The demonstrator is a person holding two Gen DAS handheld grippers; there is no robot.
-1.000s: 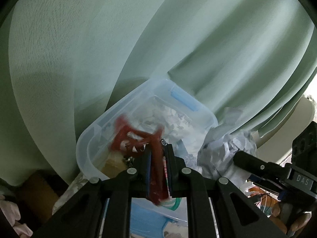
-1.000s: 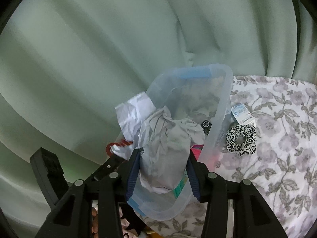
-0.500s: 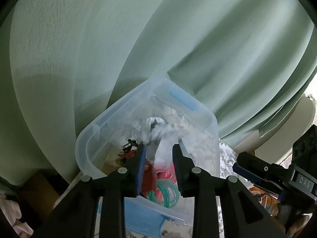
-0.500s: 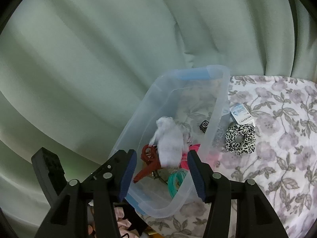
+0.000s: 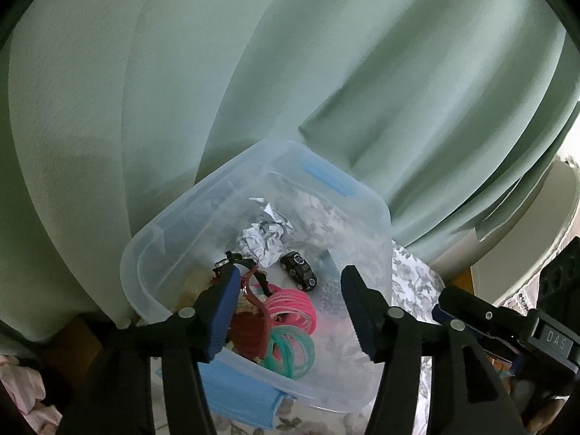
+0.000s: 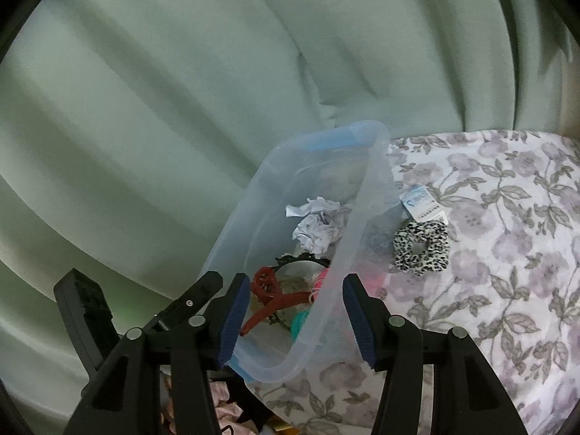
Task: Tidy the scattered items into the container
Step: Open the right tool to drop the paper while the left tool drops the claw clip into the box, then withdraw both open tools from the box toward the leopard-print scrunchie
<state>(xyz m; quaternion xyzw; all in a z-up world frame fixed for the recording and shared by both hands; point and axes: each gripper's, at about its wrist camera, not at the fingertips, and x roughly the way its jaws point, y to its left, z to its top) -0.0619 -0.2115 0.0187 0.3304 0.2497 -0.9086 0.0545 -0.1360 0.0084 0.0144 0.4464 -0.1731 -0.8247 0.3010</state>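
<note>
Left gripper [image 5: 290,282]: jaws parted, just been opening, nothing held between them.
Right gripper [image 6: 296,291]: jaws parted, empty.
Clear plastic container with blue handles [image 5: 366,195]: beyond both jaw pairs; near corner hidden by fingers.
Crumpled white paper [image 5: 262,241]: inside, ahead of left jaws.
Red hair claw [image 6: 270,299]: inside; partly hidden by right gripper's left pad.
Leopard-print fabric scrunchie [image 6: 420,244]: outside, beyond right jaw.

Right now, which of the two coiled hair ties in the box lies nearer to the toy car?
The pink tie: it lies just below the toy car. The teal tie lies further away, by the near wall of the box.
</note>
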